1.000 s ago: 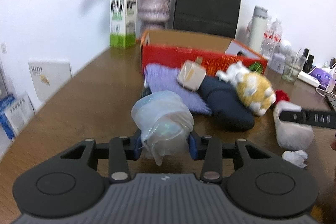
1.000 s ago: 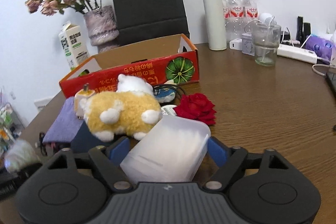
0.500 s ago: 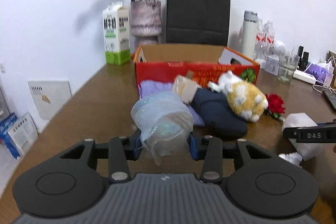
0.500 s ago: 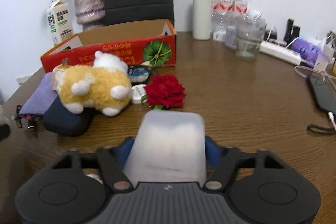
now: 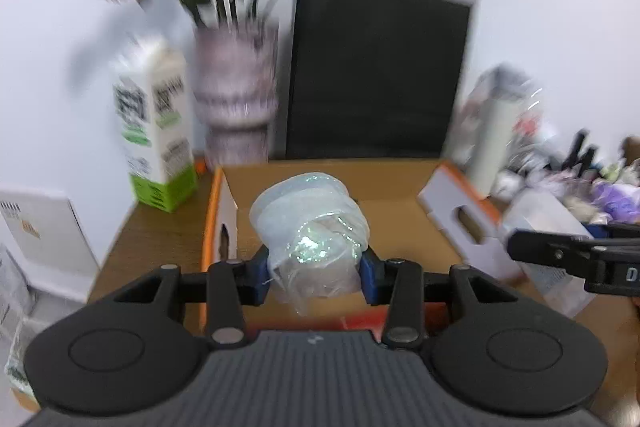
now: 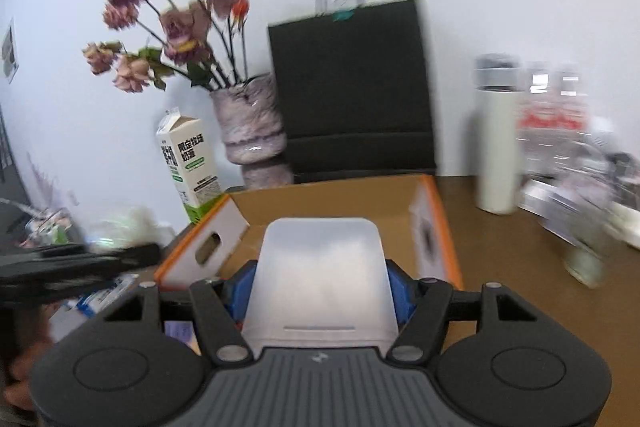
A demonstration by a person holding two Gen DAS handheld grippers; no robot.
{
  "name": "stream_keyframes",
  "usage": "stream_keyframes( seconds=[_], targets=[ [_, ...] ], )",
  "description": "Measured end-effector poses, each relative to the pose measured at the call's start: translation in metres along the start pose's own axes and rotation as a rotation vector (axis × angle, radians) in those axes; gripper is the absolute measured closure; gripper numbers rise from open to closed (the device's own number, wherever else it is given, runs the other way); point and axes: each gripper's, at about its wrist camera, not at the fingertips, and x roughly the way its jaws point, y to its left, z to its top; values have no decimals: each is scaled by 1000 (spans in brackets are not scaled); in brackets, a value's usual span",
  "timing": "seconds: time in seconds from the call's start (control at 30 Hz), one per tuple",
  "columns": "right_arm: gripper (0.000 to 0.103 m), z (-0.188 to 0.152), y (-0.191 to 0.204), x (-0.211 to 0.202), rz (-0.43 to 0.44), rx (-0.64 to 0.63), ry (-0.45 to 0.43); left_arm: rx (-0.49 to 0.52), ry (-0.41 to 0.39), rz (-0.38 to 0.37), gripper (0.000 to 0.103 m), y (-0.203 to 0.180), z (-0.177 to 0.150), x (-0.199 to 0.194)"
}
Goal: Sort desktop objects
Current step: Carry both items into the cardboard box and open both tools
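Note:
My left gripper (image 5: 314, 273) is shut on a crumpled clear plastic roll (image 5: 310, 227) and holds it above the near wall of the open cardboard box (image 5: 400, 187). My right gripper (image 6: 320, 291) is shut on a frosted white plastic container (image 6: 322, 279) and holds it over the same box (image 6: 328, 199), to the right of the left one. The right gripper and its container also show at the right edge of the left wrist view (image 5: 560, 251). The left gripper shows blurred at the left of the right wrist view (image 6: 72, 263).
Behind the box stand a milk carton (image 6: 188, 167), a vase of dried flowers (image 6: 252, 131) and a black paper bag (image 6: 352, 87). A white flask (image 6: 496, 135), water bottles (image 6: 556, 115) and a glass (image 6: 588, 255) stand on the brown table at the right.
Both grippers have lifted and moved forward with their loads, from over the table in front of the toys to above the open box. The view is blurred by motion.

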Motion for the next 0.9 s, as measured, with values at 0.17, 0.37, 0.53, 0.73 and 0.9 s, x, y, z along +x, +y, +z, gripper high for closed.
stream_keyframes(
  seconds=[0.17, 0.37, 0.53, 0.73, 0.9],
  targets=[
    [39, 64, -8, 138, -23, 70, 213, -17, 207, 107, 60, 11, 42, 120],
    [38, 62, -27, 236, -60, 164, 386, 38, 284, 51, 28, 8, 34, 155],
    [22, 51, -40, 252, -2, 309, 389, 77, 290, 44, 19, 9, 33, 151],
    [20, 70, -34, 215, -66, 168, 391, 29, 304, 98, 7, 21, 40, 127],
    [16, 82, -30, 173, -188, -5, 373, 13, 283, 145, 3, 13, 37, 88]
  ],
)
